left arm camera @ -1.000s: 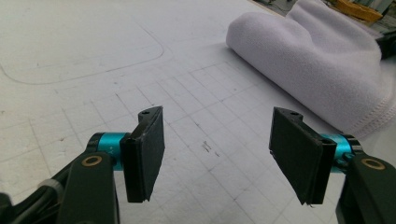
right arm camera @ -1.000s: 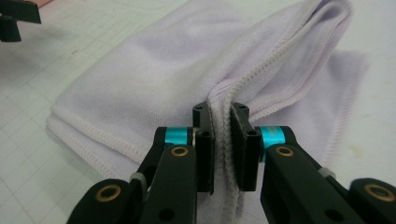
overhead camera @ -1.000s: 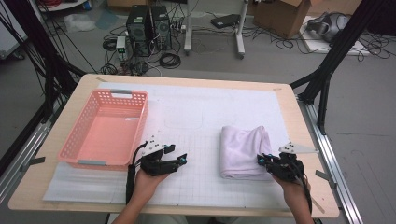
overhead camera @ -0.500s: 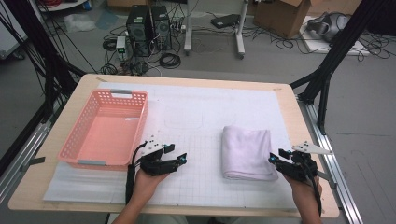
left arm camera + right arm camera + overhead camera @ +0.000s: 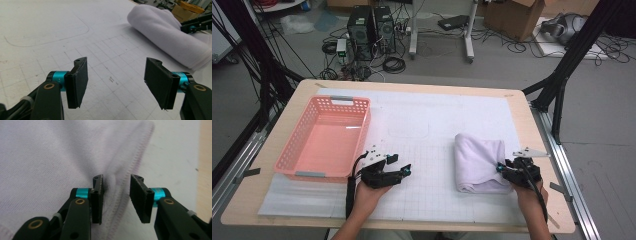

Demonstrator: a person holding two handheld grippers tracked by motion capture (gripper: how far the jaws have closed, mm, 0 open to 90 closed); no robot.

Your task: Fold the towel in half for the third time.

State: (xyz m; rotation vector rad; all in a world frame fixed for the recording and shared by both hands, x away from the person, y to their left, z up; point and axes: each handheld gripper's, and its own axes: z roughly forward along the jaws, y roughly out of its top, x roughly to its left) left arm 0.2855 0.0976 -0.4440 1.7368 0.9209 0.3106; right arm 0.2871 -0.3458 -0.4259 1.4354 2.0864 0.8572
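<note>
A folded white towel lies on the right part of the white gridded mat. My right gripper lies low at the towel's right edge. In the right gripper view the towel's stitched hem runs between the pads of this gripper. Its jaws have just been closing, but a gap still shows beside the hem, so it is open. My left gripper rests on the mat left of the towel, open and holding nothing. The towel lies beyond it at the upper right, with the right gripper behind it.
A pink plastic basket stands at the left of the mat, close to my left hand. The wooden table edge runs just right of my right gripper. Computers, cables and boxes sit on the floor beyond the table.
My right gripper let go of the towel's near right corner, drew off to the right, then came back left onto the towel's right edge. The towel settled flatter. The left gripper stayed still.
</note>
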